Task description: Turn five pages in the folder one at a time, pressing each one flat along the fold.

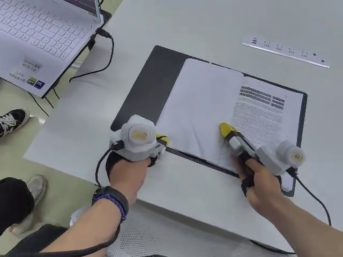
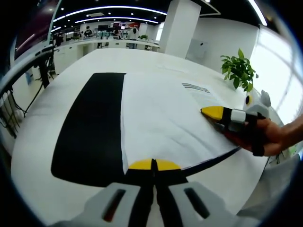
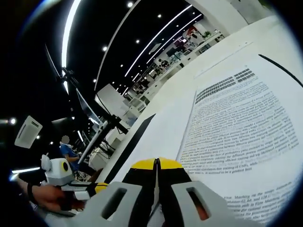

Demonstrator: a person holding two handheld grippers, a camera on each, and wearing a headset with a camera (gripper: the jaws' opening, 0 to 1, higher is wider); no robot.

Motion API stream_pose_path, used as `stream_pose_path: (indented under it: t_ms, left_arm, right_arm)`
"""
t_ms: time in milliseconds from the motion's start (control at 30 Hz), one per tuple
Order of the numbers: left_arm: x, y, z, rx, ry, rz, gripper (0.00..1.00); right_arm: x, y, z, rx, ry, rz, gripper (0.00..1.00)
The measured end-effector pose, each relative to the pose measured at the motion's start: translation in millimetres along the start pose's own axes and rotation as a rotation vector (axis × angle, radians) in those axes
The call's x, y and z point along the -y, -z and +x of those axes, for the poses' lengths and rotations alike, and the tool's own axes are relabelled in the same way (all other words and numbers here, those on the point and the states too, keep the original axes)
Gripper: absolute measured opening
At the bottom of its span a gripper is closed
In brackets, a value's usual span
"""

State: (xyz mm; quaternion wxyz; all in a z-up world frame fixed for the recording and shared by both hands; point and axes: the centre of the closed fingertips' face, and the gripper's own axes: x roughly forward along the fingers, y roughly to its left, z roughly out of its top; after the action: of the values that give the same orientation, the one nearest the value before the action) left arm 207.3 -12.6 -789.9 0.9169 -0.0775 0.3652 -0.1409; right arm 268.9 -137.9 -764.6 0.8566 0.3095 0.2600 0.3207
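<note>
Folder (image 1: 143, 88), open, black cover, flat on the worktop (image 1: 214, 32); blank page (image 1: 198, 101) left of the fold, printed page (image 1: 262, 112) right. My right gripper (image 1: 226, 129): jaws closed together, nothing held, tips on the paper just beside the fold. My left gripper (image 1: 161, 140): jaws closed together at the folder's near edge; laptop (image 1: 43, 37) and power strip (image 1: 286, 51) lie apart from the folder.

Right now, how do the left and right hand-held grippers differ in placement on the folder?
The left hand-held gripper sits at the near edge of the folder; the right hand-held gripper sits farther in, at the fold. The left one meets the blank page beside the black cover; the right one touches beside the printed page. Both have jaws shut.
</note>
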Motion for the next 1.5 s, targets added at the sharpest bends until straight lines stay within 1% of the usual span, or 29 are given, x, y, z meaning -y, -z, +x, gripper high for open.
stream_pose_path:
  t_ms: [67, 167, 233, 400, 533, 633, 733, 900, 1133, 1333, 1367, 1433, 1500]
  left_arm:
    - [0.4, 0.0, 0.2, 0.000, 0.002, 0.000, 0.00]
    - [0.5, 0.1, 0.5, 0.001, 0.001, -0.003, 0.00]
    - [0.7, 0.2, 0.5, 0.000, 0.000, -0.002, 0.00]
    - [0.3, 0.3, 0.8, 0.001, 0.000, -0.003, 0.00]
    - [0.4, 0.4, 0.9, 0.001, -0.002, -0.005, 0.00]
    - [0.0, 0.6, 1.1, 0.001, 0.001, -0.008, 0.00]
    - [-0.7, 0.5, 0.7, 0.002, 0.012, -0.028, 0.00]
    - [-0.5, 0.5, 0.8, -0.001, 0.013, -0.027, 0.00]
    - [-0.1, 0.8, 0.6, -0.010, 0.010, -0.022, 0.00]
    - [-1.1, 1.0, 0.5, 0.003, 0.026, -0.075, 0.00]
    - [-0.7, 0.9, 0.7, 0.000, 0.028, -0.074, 0.00]
    - [0.5, 0.5, 1.0, -0.014, 0.033, -0.052, 0.00]
    - [2.0, 0.0, 0.7, -0.029, 0.035, -0.029, 0.00]
  right_arm:
    - [1.5, 5.7, -5.8, -0.010, -0.009, 0.004, 0.00]
    - [-1.6, 16.2, -12.7, -0.024, -0.014, 0.010, 0.00]
    - [-3.8, 20.7, -17.1, -0.027, -0.013, 0.014, 0.00]
    - [-3.9, 30.3, -23.5, -0.036, -0.011, 0.028, 0.00]
    - [-7.5, 38.1, -29.3, -0.047, -0.016, 0.025, 0.00]
    - [-9.7, 39.4, -30.7, -0.050, -0.021, 0.027, 0.00]
    - [-10.3, 40.3, -30.7, -0.063, -0.016, 0.027, 0.00]
    - [-11.5, 44.0, -33.7, -0.068, -0.013, 0.034, 0.00]
    - [-11.4, 45.0, -34.7, -0.067, 0.005, 0.042, 0.00]
    - [-11.4, 44.3, -35.0, -0.083, 0.027, 0.067, 0.00]
    - [-12.0, 44.1, -35.2, -0.085, 0.029, 0.067, 0.00]
    - [-10.7, 44.2, -34.7, -0.097, 0.040, 0.077, 0.00]
    - [-12.7, 42.5, -37.6, -0.094, 0.052, 0.095, 0.00]
